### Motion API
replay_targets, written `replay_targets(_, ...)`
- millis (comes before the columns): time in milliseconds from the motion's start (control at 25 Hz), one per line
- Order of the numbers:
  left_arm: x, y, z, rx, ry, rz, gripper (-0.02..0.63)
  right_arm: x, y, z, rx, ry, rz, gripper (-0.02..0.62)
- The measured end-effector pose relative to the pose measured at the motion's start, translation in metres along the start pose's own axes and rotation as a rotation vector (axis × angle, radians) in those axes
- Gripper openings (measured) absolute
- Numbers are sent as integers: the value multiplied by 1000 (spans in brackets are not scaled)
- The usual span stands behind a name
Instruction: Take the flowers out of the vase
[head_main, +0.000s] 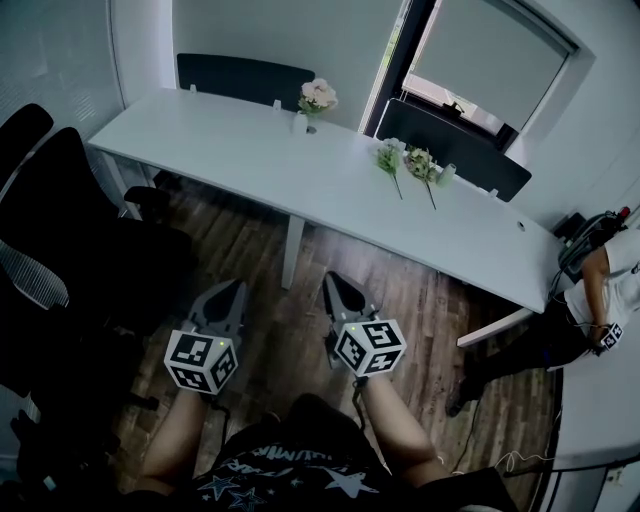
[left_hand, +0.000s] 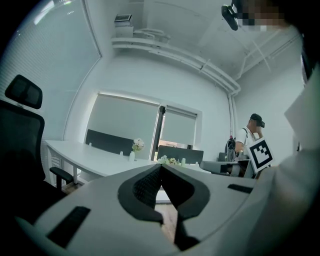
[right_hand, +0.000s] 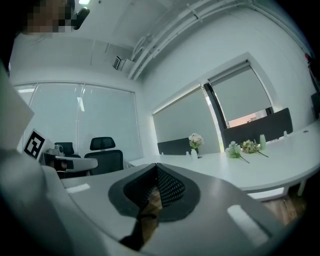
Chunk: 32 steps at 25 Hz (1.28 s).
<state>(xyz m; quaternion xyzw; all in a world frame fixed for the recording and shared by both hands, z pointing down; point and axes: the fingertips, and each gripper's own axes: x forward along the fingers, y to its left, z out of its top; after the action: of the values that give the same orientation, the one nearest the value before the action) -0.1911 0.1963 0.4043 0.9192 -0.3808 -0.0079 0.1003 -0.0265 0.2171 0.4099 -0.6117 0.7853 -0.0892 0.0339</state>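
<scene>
White desk, pink flowers standing in a small vase near its far edge.
My left claw and right claw are both closed and empty, over the wood floor well short of the desk; two loose flowers lie right of the vase.

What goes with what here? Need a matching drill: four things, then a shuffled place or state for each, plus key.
Things:
1. pink flowers
2. loose flower stems
3. left gripper
4. black office chair

Place or state:
A. lying flat on the white table
B. jaws shut, empty, over the wooden floor
C. upright in the small white vase
D. standing left of the table

Pairs: 1-C, 2-A, 3-B, 4-D
</scene>
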Motion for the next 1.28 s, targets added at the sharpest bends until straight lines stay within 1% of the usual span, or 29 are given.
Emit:
replay_targets(240, 8, 7, 2, -5, 2, 3, 9, 13, -5, 0, 10, -2, 2, 3)
replay_targets(440, 27, 16, -4, -4, 19, 9, 8, 36, -20, -10, 35, 11, 10, 3)
replay_targets(560, 43, 27, -4, -1, 28, 23, 9, 56, -32, -9, 51, 11, 22, 3)
replay_targets(920, 127, 55, 9, 21, 34, 43, 9, 132, -85, 10, 53, 11, 63, 3)
replay_targets(1080, 165, 65, 15, 24, 39, 47, 9, 163, -112, 20, 58, 10, 68, 3)
replay_targets(1280, 200, 78, 21, 20, 44, 63, 9, 194, -138, 25, 65, 25, 78, 3)
